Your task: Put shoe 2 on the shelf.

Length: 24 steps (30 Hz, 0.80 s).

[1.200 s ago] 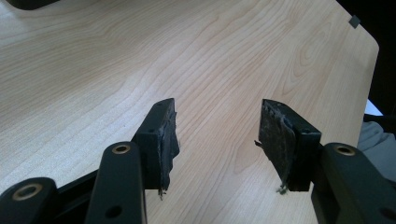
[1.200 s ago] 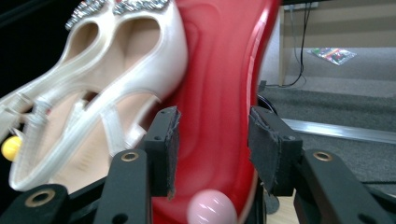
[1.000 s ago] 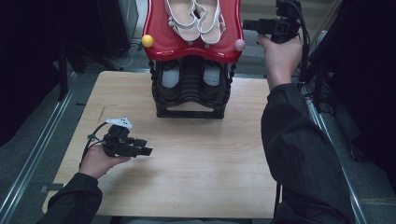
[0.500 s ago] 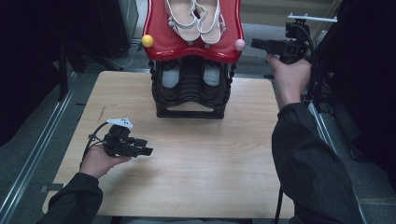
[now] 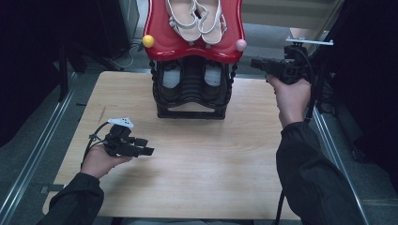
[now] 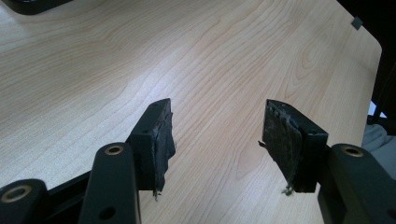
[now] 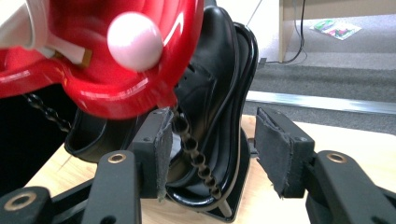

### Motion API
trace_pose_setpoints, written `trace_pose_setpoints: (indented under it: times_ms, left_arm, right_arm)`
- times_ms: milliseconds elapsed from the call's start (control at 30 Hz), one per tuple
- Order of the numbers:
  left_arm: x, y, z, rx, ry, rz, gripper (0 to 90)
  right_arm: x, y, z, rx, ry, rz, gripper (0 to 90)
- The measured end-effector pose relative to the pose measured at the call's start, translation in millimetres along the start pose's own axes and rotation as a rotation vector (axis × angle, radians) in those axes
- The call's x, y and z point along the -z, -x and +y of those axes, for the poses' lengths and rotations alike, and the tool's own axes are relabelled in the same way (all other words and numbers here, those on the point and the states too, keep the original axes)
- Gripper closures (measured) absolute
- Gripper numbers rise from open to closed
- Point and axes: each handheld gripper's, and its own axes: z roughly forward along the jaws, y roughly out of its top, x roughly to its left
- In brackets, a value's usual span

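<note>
A pale wooden table (image 5: pixel 197 183) with rounded corners stands on a grey floor, with metal rails (image 5: pixel 33 154) running along its left and right sides and dark surroundings beyond.

At the middle of the table's far edge stands a two-tier shoe rack. Its lower tier is a black plastic stand (image 5: pixel 191 101) holding a pair of glossy black leather shoes (image 7: pixel 205 93). Its upper tier is a glossy red curved tray (image 5: pixel 162 44) carrying a pair of white strappy sandals (image 5: pixel 195 16). A yellow ball knob (image 5: pixel 148 41) sits at the tray's left front corner and a pink ball knob (image 5: pixel 241 45) at its right front corner. A black beaded chain (image 7: pixel 194 151) hangs from the tray's right side.

The left gripper (image 5: pixel 146 146) lies level in a hand resting on the table near the left edge, well apart from the rack, pointing right. Its jaws stand wide apart with nothing between them and have just been opening; bare wood shows in the gap in the left gripper view.

The right gripper (image 5: pixel 256 64) is held up off the table near the far right corner, pointing left toward the rack's right side, just below the pink knob. Its jaws are apart, have just been opening, and grip nothing; in the right gripper view the beaded chain and a black shoe lie just ahead of them.
</note>
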Motion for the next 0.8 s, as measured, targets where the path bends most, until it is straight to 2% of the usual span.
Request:
trace_pose_setpoints:
  times_ms: [300, 633, 800]
  left_arm:
    - [1.0, 0.7, -0.2, -0.003, 0.005, 0.003, 41.8]
    - [1.1, 0.8, -0.3, -0.009, 0.001, 0.001, 40.9]
    - [1.4, 1.0, -0.4, -0.008, 0.005, 0.002, 40.4]
  right_arm:
    - [-0.4, 3.1, -26.7, 0.014, -0.019, 0.009, 46.3]
    - [-12.4, 0.1, -66.5, 0.016, -0.057, 0.048, 45.9]
    - [-19.2, 0.1, -89.1, -0.007, -0.07, 0.08, 45.1]
